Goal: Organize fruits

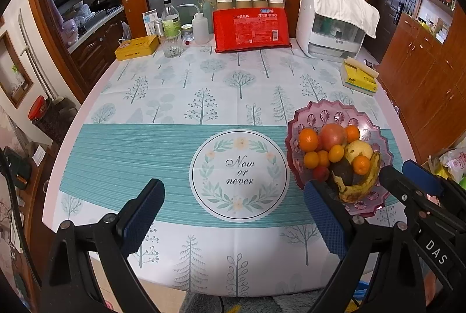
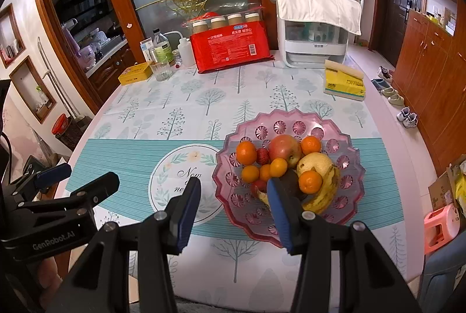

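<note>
A pink scalloped glass fruit bowl stands on the right half of the table. It holds an apple, several oranges, a pear, a spotted banana, a dark avocado and strawberries. My left gripper is open and empty over the "Now or never" circle, left of the bowl. My right gripper is open and empty, its right finger over the bowl's near rim. The right gripper's fingers show at the bowl's near right in the left wrist view.
At the table's back stand a yellow tin, a glass, bottles, a red cup package and a white appliance under a cloth. A yellow tissue pack lies right. A pink stool stands on the floor.
</note>
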A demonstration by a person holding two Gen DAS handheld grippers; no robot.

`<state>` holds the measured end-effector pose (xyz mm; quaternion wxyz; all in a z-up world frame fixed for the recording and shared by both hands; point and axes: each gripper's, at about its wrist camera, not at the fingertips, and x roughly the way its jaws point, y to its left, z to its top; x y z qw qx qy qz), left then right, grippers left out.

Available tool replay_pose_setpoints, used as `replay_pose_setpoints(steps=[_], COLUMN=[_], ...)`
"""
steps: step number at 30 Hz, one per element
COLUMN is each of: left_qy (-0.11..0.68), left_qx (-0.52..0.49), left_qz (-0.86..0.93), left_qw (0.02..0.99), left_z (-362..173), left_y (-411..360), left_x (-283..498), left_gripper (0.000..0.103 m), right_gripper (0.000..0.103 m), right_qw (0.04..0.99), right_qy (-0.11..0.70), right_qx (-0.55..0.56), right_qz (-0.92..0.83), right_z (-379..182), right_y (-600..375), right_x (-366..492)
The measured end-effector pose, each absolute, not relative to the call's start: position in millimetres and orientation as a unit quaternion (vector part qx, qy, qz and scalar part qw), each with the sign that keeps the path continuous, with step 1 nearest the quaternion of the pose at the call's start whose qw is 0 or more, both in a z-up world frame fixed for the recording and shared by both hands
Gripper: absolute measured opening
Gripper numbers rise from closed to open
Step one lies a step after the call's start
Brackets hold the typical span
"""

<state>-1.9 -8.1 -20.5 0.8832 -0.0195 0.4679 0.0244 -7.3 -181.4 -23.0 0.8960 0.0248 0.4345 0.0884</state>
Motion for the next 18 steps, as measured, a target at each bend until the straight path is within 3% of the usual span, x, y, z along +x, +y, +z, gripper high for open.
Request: replay_pose_setpoints(steps=[18], left_qy=[0.477], left_qx=[-0.022], left_qz=[0.024], left_qw=[0.878], left_z=[-23.9], left_y=[-8.2], left_x=[0.1], left_gripper=[0.096], right_gripper=[0.048], right_qw=[0.892], right_qy=[0.444], right_qx=[0.033], right_qz=[0.083], right_z=[-31.1], right_y=[-185.6], right_x=[-4.8])
